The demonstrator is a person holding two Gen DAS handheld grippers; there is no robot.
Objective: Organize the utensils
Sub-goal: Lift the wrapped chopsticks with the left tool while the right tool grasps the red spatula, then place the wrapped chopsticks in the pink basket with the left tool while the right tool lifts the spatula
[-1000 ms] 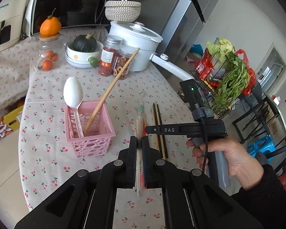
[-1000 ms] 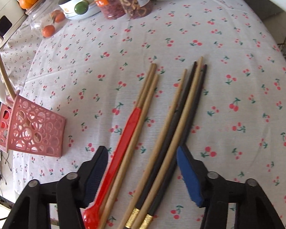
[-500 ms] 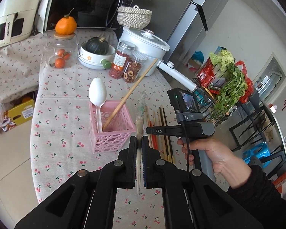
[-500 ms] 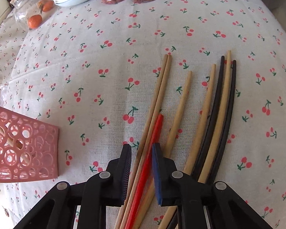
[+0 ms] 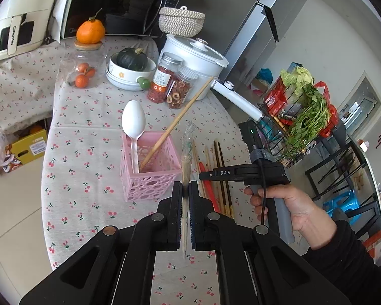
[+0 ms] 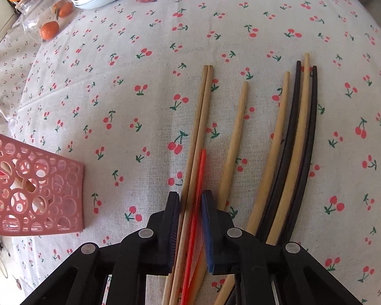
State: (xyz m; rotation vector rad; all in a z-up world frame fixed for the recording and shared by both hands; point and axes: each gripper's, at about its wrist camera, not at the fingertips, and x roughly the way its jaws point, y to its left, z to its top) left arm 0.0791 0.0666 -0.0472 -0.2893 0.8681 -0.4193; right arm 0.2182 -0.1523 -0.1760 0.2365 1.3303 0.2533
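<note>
Your left gripper [image 5: 186, 190] is clamped on a thin wooden stick in a clear plastic wrapper [image 5: 186, 157], which stands nearly upright between the pads, its crinkled wrapper end pointing up and away from you just right of the pink perforated plastic basket [image 5: 149, 175]. That basket sits on the cherry-print tablecloth [image 5: 83, 152] and holds two things: a white plastic spoon [image 5: 133, 124] standing bowl-up at its left side, and a long light bamboo chopstick [image 5: 176, 123] leaning up to the right, its tip toward the two clear jars of dried red fruit [image 5: 170, 81]. Your right gripper [image 6: 190, 198] is closed down around a red plastic utensil handle [image 6: 199, 178] together with a pair of light wooden chopsticks [image 6: 200, 117] lying against its left side (whether the pads bear on the red piece alone or on the pair as well, you cannot tell). All of these run lengthwise from near to far, the red tip pointing away from you. To their right lie a single light wooden chopstick [image 6: 235, 139], then another light one [image 6: 274, 147], then two dark brown chopsticks [image 6: 292, 127] with a light one between them, all roughly parallel and touching the cloth. In the right wrist view the basket [image 6: 35, 193] is well apart to the left.
</note>
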